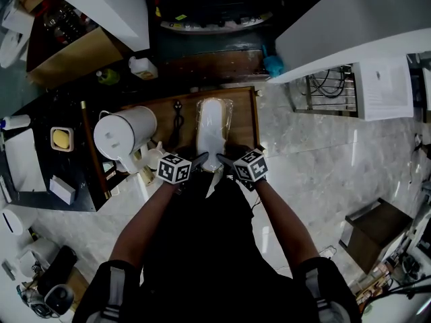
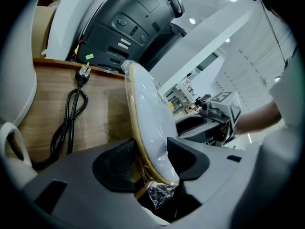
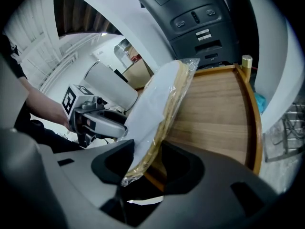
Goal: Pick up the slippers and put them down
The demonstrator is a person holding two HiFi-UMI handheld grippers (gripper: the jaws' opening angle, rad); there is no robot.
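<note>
Slippers (image 1: 212, 130), seemingly light and slick-wrapped, are held at the near end by left tool (image 1: 201, 161) and right tool (image 1: 225, 161).

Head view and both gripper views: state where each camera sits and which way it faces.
Head view: on the person's head, facing steeply down at the plastic-wrapped slippers on the wooden tray; both forearms, left hand-held gripper and right hand-held gripper show.
Left gripper view: on the left hand-held gripper, facing along its jaws, clamped on the slippers; right hand-held gripper beyond.
Right gripper view: the mirror case, left hand-held gripper beyond.
Shared: all three show the slippers.
</note>
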